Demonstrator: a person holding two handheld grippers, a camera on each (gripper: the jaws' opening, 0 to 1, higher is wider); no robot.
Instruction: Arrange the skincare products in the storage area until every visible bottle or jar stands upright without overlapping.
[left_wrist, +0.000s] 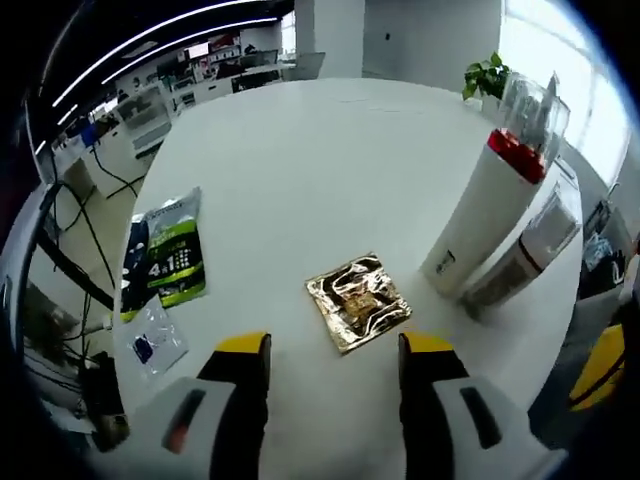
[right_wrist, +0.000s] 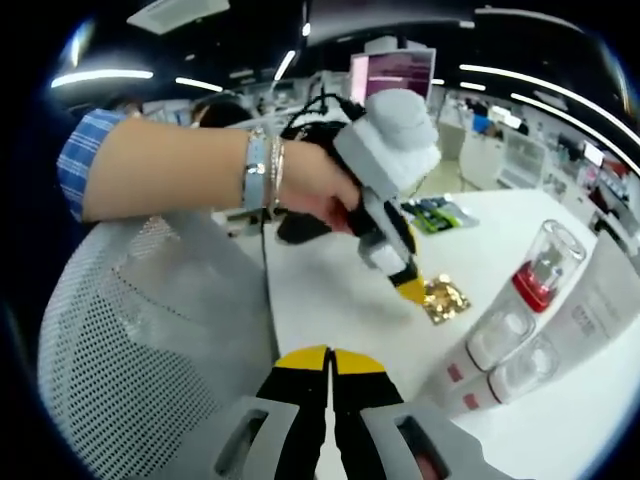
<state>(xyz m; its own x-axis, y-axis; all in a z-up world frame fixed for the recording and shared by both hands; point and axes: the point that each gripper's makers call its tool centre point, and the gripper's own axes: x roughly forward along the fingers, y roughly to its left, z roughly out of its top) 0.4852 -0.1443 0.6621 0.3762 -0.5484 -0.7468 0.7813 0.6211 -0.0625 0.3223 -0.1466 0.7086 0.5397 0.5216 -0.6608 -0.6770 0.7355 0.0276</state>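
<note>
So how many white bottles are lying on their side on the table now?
2 for certain. In the right gripper view, one lying bottle rests next to the red-collared upright bottle, and a second lying bottle sits beside the first. More may be hidden.

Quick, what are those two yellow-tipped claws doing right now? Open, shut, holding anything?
Left gripper: open, empty, above the crumpled gold foil sachet on the white table.
Right gripper: shut, holding nothing.
</note>
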